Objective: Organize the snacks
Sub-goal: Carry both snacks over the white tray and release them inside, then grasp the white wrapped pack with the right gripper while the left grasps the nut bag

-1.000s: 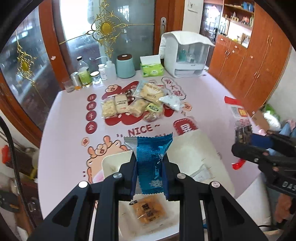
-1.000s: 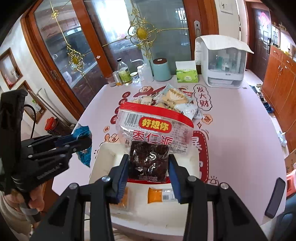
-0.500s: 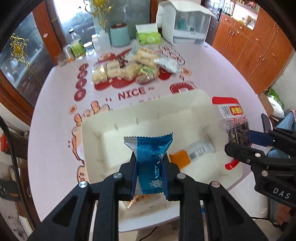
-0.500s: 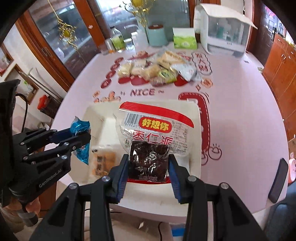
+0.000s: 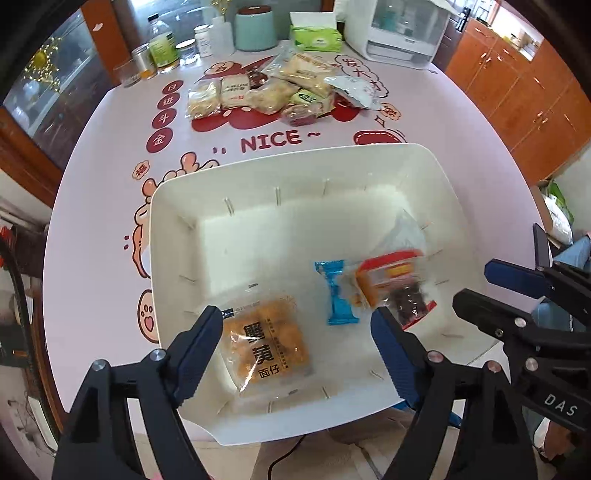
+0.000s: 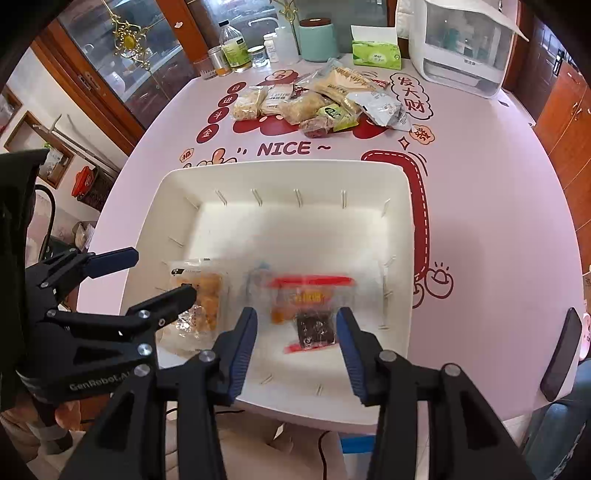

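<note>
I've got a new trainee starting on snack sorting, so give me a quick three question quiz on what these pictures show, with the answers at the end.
1. True or false: the blue foil snack packet lies inside the white rectangular plastic tray.
2. Which snack lies nearest the left gripper? A) the clear packet of golden pastry with black lettering B) the green tissue box C) the teal cylindrical canister
3. Fill in: the clear red-edged packet with a dark filling lies in the tray below the ____ gripper.

Key: 1 true. 2 A. 3 right; both grippers' jaws are opening, with nothing pressed between the pads.
</note>
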The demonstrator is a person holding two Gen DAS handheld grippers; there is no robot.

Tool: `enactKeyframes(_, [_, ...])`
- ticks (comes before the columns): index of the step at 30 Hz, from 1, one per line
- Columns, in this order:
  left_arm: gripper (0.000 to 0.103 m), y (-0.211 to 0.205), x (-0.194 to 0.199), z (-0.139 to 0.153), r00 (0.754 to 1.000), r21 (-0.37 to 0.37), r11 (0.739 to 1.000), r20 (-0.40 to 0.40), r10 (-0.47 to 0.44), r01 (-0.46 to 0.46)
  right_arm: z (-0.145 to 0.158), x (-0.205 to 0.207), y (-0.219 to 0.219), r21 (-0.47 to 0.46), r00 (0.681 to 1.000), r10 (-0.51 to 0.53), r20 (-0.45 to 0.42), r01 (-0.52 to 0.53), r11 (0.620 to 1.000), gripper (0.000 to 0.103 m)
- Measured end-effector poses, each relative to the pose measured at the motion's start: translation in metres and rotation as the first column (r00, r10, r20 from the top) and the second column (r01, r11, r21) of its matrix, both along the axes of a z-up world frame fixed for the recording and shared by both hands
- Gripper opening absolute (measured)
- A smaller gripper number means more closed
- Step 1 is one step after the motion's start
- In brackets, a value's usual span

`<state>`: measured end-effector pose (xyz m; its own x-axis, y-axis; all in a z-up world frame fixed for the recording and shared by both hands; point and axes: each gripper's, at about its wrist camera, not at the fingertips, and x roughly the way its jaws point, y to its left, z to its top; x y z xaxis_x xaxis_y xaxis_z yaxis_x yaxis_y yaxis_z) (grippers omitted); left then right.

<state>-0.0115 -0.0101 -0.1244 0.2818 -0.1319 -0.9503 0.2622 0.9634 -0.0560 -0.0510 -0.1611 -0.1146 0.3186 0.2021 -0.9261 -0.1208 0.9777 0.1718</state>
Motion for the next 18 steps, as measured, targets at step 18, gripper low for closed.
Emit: enactKeyframes(18, [0.083, -0.014, 0.000, 0.015, 0.997, 0.059, 0.998, 0.078, 0.004, -0.009, -0.003, 0.005, -0.001, 0.004, 0.999, 0.035, -0.019, -0.035, 0.999, 0.052])
